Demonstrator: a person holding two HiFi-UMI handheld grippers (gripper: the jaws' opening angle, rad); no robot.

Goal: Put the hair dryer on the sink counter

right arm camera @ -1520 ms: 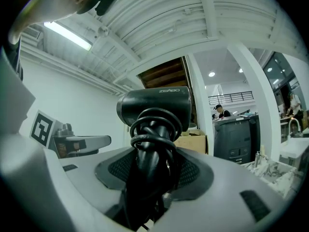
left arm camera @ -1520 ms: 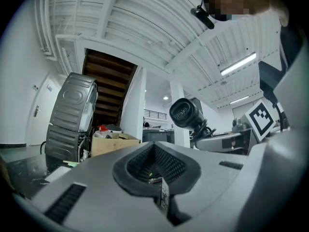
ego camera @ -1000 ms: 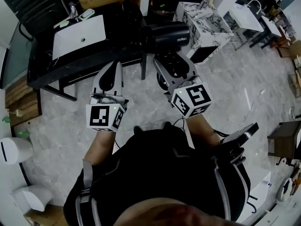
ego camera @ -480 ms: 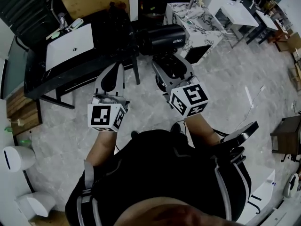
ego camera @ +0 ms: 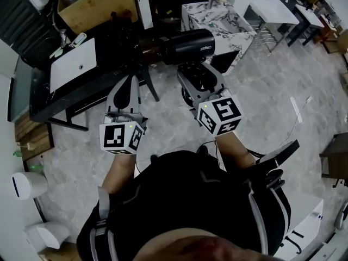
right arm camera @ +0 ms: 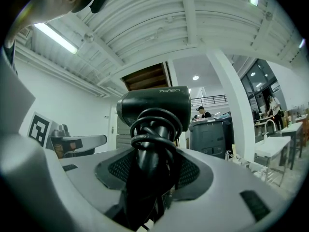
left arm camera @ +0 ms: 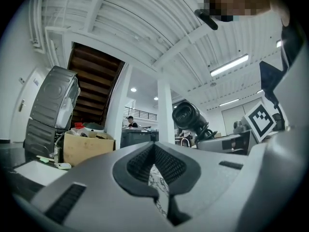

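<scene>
The glossy black plastic hair dryer [ego camera: 187,45] carries small pale lettering on its barrel, and its coiled black cord [right arm camera: 154,129] matches it. The matt grey left gripper [ego camera: 129,83] and the matt grey right gripper [ego camera: 197,75] have dark, finely ribbed pads [left arm camera: 169,166] and marker cubes [ego camera: 120,136] patterned in black-and-white squares. The white rectangular basin [ego camera: 73,64] lies in a black sink counter [ego camera: 60,97]. The stone floor [ego camera: 272,91] is grey, seemingly marbled; the cardboard box [ego camera: 95,7] is brown.

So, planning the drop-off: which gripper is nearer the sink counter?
Left. In the head view the left gripper lies right by the sink counter's near edge. The right gripper, gripping the hair dryer, is farther right.
</scene>
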